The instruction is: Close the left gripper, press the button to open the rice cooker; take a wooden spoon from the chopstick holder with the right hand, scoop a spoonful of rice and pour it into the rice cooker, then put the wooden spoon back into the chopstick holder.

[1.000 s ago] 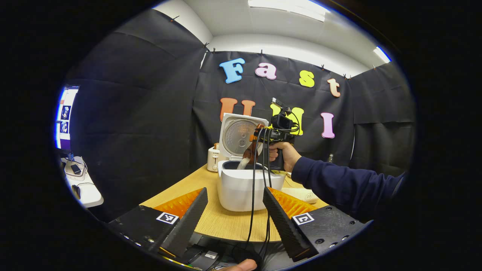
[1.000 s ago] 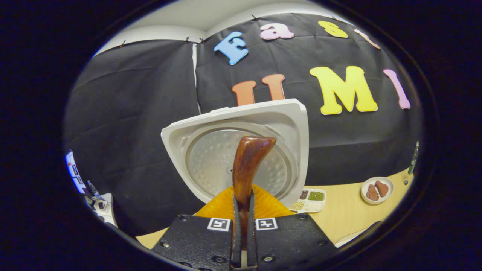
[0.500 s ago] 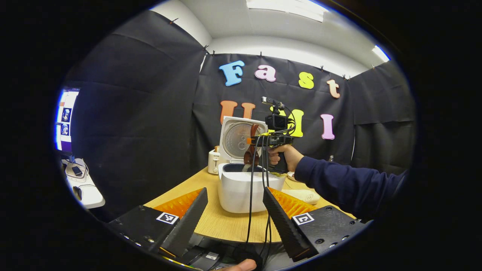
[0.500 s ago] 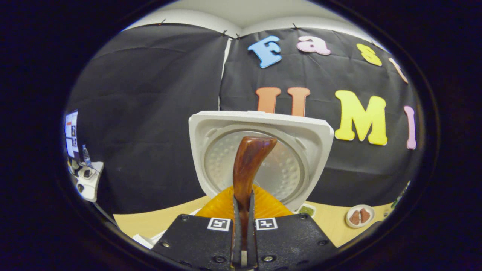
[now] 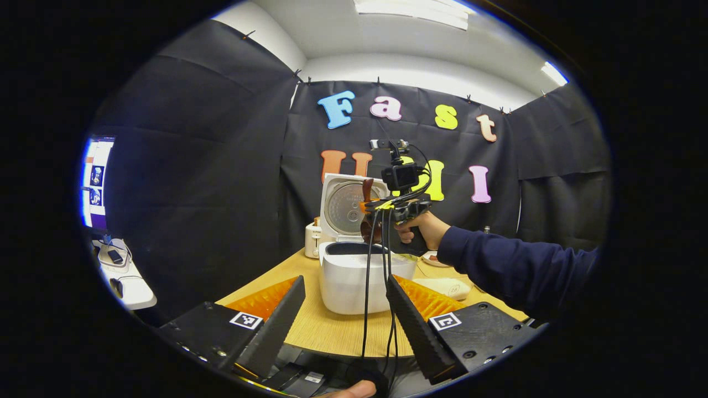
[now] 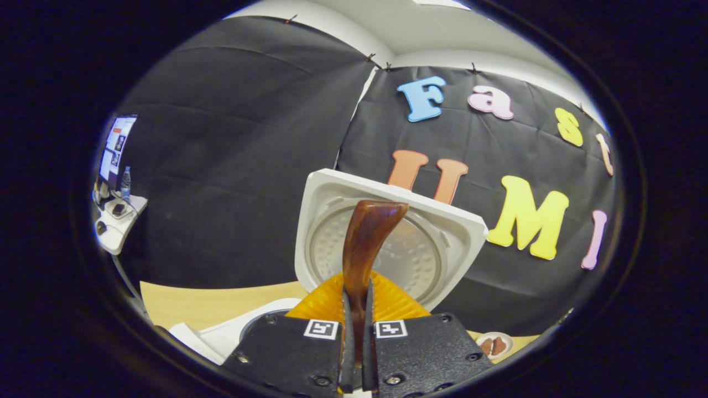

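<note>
The white rice cooker (image 5: 354, 279) stands on the table with its lid (image 5: 344, 203) raised upright. A hand holds my right gripper (image 5: 369, 209) just above the pot's rim, shut on the brown wooden spoon (image 5: 367, 228), whose bowl hangs over the pot. In the right gripper view the spoon's handle (image 6: 368, 232) rises from between the shut fingers of my right gripper (image 6: 357, 293), in front of the lid (image 6: 426, 243); the spoon's bowl is hidden. My left gripper (image 5: 344, 282) is open, held back at the table's near edge with nothing between its fingers.
A small white toaster (image 5: 312, 240) stands behind the cooker's left side. A long white object (image 5: 442, 287) and a small dish (image 5: 432, 257) lie to the cooker's right on the wooden table (image 5: 332, 334). A side desk (image 5: 124, 282) with a monitor is at far left.
Rice was falling from the spoon into the pot; none falls now. The right gripper has risen a little and turned, and the left gripper has drawn slightly back.
</note>
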`<state>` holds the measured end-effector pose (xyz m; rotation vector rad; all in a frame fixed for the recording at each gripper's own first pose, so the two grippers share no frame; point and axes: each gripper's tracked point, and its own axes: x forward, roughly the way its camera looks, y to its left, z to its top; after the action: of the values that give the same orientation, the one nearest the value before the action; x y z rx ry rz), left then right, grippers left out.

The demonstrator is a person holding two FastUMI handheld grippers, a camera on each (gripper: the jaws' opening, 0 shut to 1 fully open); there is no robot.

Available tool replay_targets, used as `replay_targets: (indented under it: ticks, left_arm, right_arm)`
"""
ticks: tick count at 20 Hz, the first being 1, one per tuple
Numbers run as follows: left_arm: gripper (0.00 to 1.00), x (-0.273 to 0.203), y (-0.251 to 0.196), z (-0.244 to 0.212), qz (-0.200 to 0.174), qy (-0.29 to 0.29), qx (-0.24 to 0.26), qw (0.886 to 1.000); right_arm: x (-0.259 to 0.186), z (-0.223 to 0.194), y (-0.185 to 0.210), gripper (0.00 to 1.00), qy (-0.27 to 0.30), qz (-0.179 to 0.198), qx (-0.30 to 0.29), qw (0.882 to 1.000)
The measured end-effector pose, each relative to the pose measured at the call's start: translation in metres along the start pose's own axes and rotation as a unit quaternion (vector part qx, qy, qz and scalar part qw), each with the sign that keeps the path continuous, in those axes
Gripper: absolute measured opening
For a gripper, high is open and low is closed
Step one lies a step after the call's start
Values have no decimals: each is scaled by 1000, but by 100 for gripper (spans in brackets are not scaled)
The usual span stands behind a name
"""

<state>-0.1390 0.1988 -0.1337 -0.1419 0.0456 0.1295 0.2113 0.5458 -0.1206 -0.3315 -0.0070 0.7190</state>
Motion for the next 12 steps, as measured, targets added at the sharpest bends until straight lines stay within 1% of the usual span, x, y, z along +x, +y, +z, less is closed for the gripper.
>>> replay_targets:
  ticks: [1,3,6,9,12]
  left_arm:
    - [94,1,-1,1,0,1,-2,1000]
    - [94,4,-3,4,2,-4,-7,1000]
    - [94,14,-11,4,1,2,-14,1000]
    - [94,26,-24,7,4,4,0,1000]
    - [94,38,-34,14,13,5,0,1000]
  right_arm:
    - [-3,2,0,11,-4,3,12,1000]
    - [-11,9,-10,11,-21,-3,27,999]
    - [-36,21,-31,11,-50,-4,78,996]
    - [-64,23,-66,11,-61,-13,110,992]
    - [-95,10,-105,11,-63,-18,143,988]
